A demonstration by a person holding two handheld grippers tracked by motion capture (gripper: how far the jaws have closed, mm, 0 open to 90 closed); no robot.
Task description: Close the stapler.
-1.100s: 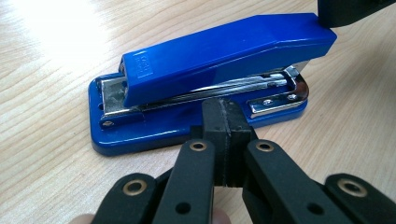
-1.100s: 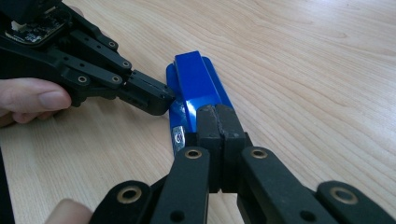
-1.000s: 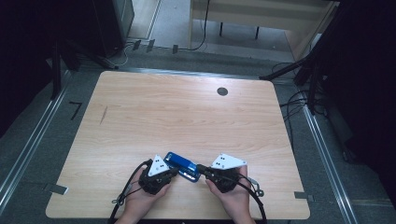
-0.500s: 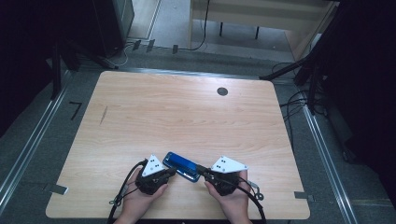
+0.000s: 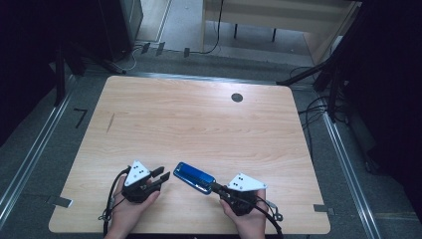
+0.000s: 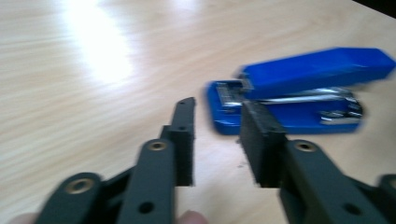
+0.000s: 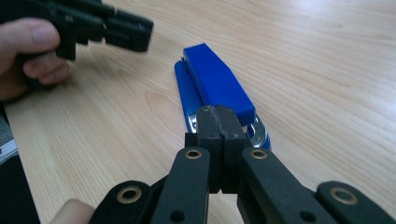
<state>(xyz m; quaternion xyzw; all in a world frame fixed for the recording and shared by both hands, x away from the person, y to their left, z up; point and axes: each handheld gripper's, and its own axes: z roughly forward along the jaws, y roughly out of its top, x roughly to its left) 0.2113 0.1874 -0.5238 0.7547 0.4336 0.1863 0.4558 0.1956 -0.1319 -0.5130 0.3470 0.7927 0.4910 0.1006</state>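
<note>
Leftward from the blue stapler [image 5: 194, 178], my left gripper [image 5: 163, 175] has drawn back since the earlier frame; its fingers [image 6: 183, 140] have just been opening and now stand spread with nothing between them. I keep the right gripper [image 5: 215, 187] at the stapler's hinge end, fingers [image 7: 208, 126] pressed together. Stapler lies flat on the bench [image 5: 199, 124], near its front edge, between both grippers.

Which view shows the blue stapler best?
The right gripper view: the blue stapler is sharp, seen along its length. The left gripper view shows its side, blurred; the high view shows it small between both hands.
</note>
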